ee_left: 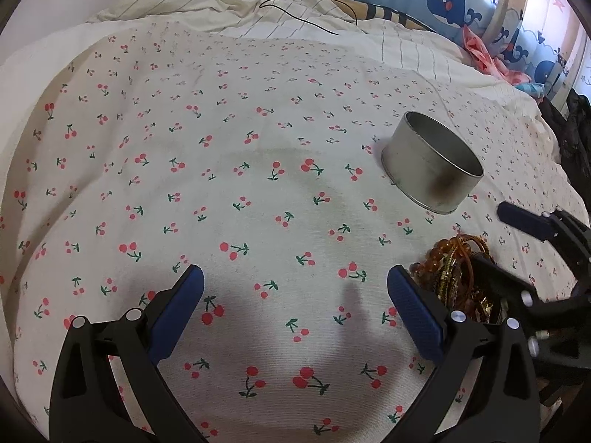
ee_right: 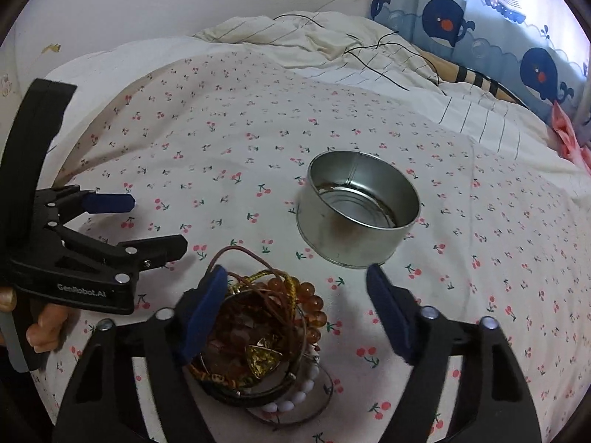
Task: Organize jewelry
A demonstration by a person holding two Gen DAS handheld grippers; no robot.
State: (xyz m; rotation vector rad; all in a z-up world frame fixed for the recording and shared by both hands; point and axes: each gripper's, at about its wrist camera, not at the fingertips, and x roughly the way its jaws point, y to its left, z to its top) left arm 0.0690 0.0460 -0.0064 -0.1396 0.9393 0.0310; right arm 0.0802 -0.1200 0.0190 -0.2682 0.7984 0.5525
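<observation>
Hovering right gripper [ee_right: 295, 295], tilted downward

There was one tin [ee_right: 356, 217], one heap of jewelry [ee_right: 258, 336], two grippers [ee_left: 295, 317] [ee_right: 295, 313] and one bed [ee_right: 221, 155].

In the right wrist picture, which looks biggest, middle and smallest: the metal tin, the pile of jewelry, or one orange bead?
1. Pile of jewelry and metal tin: about alike; the pile lies nearer the camera, so unsure.
2. Orange bead: clearly smallest.
</observation>
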